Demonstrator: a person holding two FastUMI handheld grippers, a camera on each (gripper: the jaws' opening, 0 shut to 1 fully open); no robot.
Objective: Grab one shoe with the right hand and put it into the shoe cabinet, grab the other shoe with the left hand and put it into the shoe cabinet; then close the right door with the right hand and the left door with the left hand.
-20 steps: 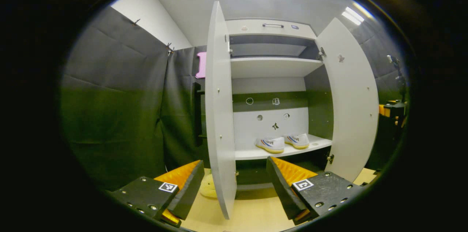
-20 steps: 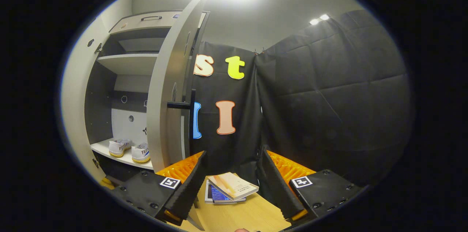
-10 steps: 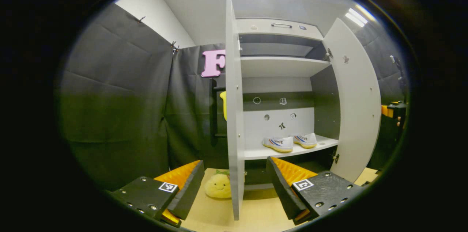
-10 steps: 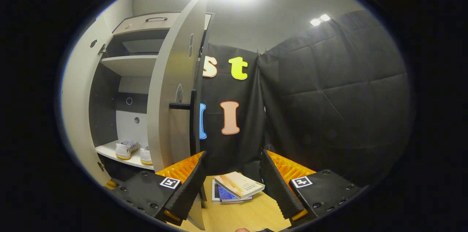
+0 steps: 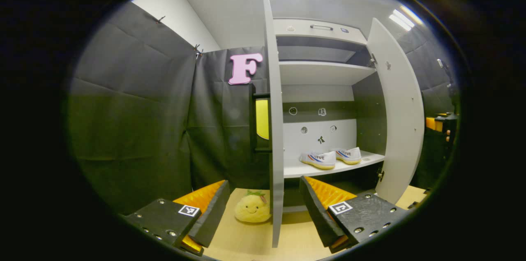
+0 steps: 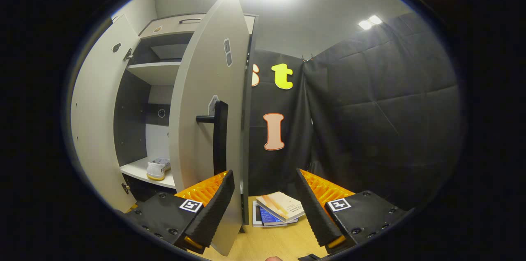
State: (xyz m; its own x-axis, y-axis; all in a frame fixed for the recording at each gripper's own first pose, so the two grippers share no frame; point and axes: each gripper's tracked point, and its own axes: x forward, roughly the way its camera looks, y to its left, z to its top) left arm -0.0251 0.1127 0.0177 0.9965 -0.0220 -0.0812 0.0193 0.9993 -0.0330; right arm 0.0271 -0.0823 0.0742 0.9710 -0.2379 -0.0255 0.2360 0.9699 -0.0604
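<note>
Cabinet (image 5: 320,72) open, both doors ajar: left door (image 5: 274,129) edge-on, right door (image 5: 400,113) swung wide. Right door (image 6: 205,100) with black handle (image 6: 220,137) just beside right gripper (image 6: 265,207), fingers spread, holding nothing. Left gripper (image 5: 263,215) before the cabinet, fingers spread, empty. Two shoes (image 5: 318,159) (image 5: 348,155) side by side on the cabinet's lower shelf (image 5: 328,166). Books (image 6: 277,209) right of the cabinet; plush toy (image 5: 252,207) at its left door foot.

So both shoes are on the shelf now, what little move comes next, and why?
Probably the right gripper eases left so its open fingers reach the right door near its black handle. Both white shoes sit on the cabinet shelf, both doors stand open, and the right door closes first.
</note>
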